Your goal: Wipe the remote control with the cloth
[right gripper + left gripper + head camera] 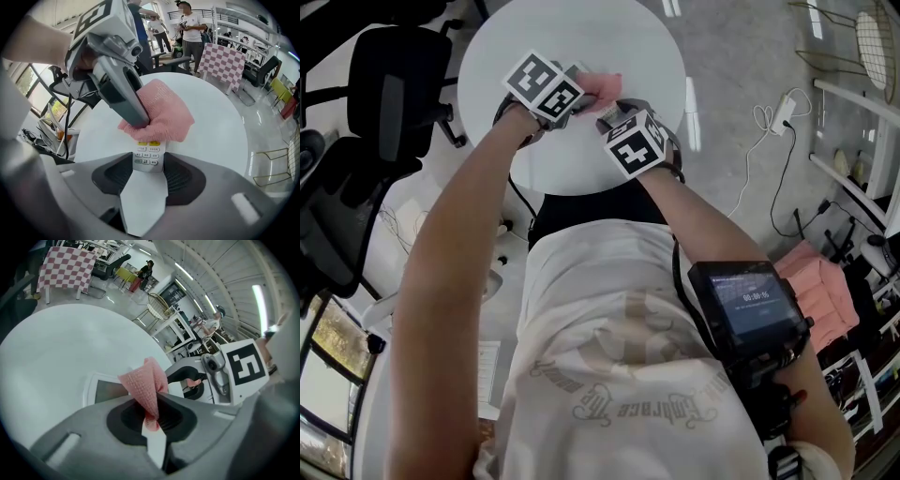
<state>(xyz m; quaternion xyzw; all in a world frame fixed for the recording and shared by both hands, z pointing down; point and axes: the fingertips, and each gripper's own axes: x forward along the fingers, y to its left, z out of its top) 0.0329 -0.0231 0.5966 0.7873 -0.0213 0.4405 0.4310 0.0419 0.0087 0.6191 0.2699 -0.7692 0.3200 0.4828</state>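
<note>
Remote control [147, 154]: likely rigid, light, slick plastic; right gripper [145, 171] clamps its button end. Left gripper [151, 417] pinches soft pink cloth [164, 117] (limp, bunches easily) over its top.

We see a round white table [581, 164] on a glossy pale floor [741, 75], a black office chair [394, 103] at its left, a white plug [785, 106] lying at its right, a checked tablecloth [227, 63] and a wire chair [157, 308] farther off, and strip lights [259, 303] overhead.
</note>
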